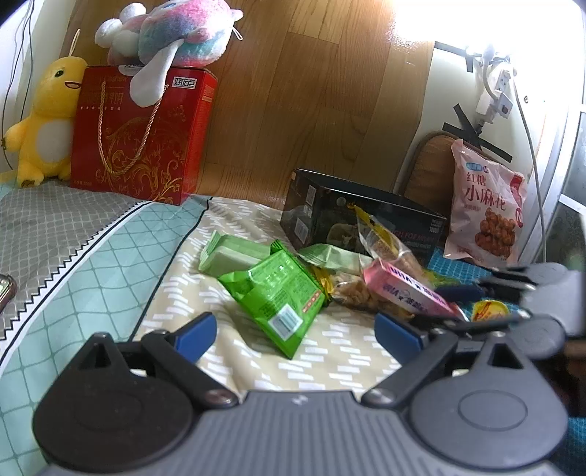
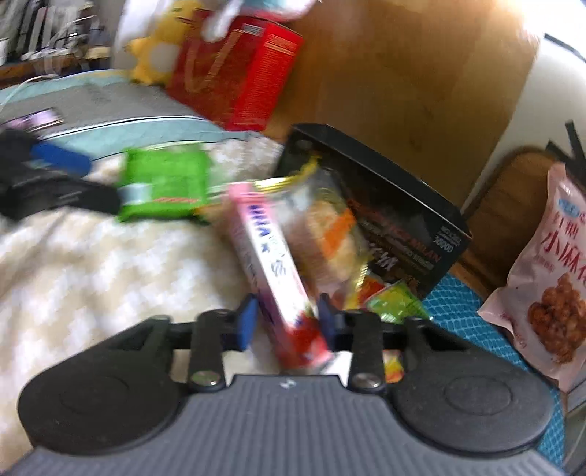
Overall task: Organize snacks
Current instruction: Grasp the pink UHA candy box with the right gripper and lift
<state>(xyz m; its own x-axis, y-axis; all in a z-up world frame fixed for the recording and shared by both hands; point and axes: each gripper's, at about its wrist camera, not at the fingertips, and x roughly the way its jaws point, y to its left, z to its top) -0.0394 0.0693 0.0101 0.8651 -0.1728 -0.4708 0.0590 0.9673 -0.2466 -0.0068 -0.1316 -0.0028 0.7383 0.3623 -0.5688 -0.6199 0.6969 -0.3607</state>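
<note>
The left gripper [image 1: 296,335] is held low over the patterned bedspread [image 1: 329,351] with its blue-padded fingers [image 1: 194,335] spread wide apart; nothing is gripped between them. A bright green snack packet [image 1: 273,296] lies on the bedspread just ahead of the gap, tilted on one corner. Behind it, two pale green wrapped bars [image 1: 234,254] are seen, one to the left and one partly covered by a clear bag of yellow-brown snacks [image 1: 384,241].

The right gripper [image 2: 287,324] is clamped on a pink rectangular snack box [image 2: 271,263] near its lower end, a blue pad pressed against each long side. The box is angled away from the gripper, toward the heap of snacks. In the left wrist view the same pink box [image 1: 410,291] is seen at the right of the pile, with the right gripper [image 1: 472,289] reaching in from the right edge. The right wrist view is blurred, so finer print is not legible.

An open black cardboard box [image 1: 366,216] stands behind the pile, with the clear bag leaning against its front. A pink bag of twisted dough snacks [image 1: 483,205] stands upright to the right of it. A red gift box [image 1: 143,135] with cord handles stands at the far left, a pastel plush toy [image 1: 172,29] on top and a yellow plush toy [image 1: 44,121] beside it.
</note>
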